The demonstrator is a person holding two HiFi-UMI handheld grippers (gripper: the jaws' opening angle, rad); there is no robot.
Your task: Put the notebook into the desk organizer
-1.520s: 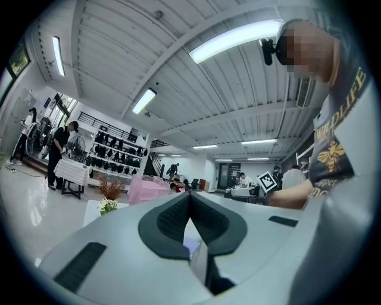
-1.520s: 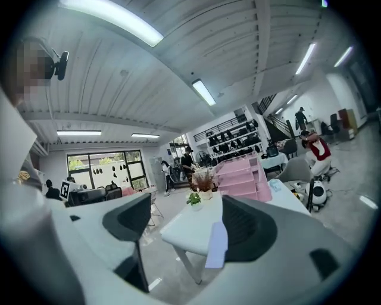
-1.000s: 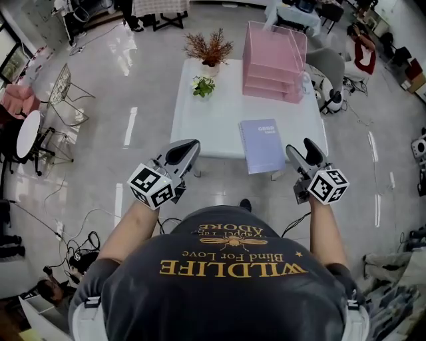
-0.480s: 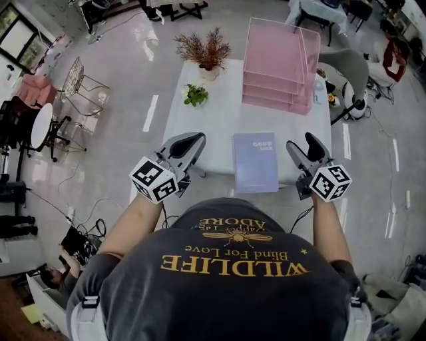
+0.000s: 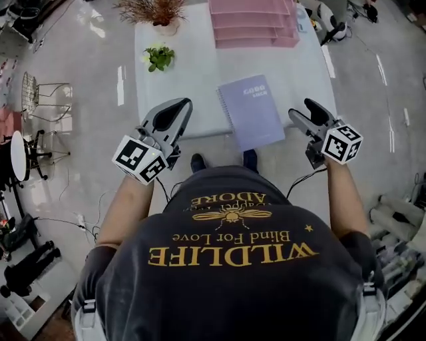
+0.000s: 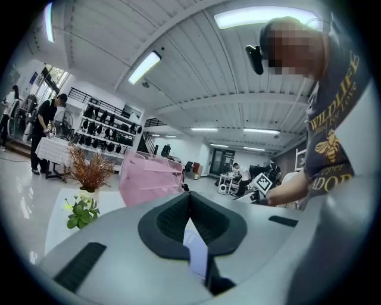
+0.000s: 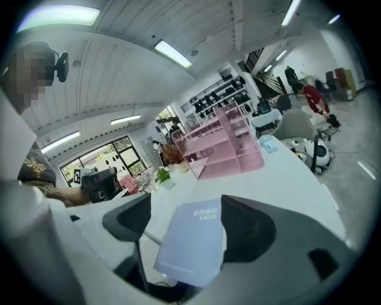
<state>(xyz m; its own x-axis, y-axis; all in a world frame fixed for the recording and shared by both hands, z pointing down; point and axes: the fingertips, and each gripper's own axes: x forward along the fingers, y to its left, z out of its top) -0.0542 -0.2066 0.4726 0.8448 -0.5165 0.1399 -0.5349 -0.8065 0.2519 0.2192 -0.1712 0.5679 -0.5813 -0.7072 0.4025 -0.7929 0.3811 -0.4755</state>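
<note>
The head view's top edge cuts off the pink desk organizer (image 5: 253, 26) at 12 o'clock and the dried plant (image 5: 152, 10) at 11 o'clock. The print on the notebook (image 5: 253, 110) cover is too small to read.

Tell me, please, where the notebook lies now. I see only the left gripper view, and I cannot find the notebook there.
Observer: In the head view the notebook lies flat on the white table, with its near end hanging over the front edge.
Operator: Does the right gripper hold it?
Observer: No. In the right gripper view, the right gripper has its jaws apart, and the notebook lies beyond them, not gripped.
Operator: On which side of the notebook is my left gripper?
Observer: In the head view the left gripper is to the left of the notebook and apart from it.
</note>
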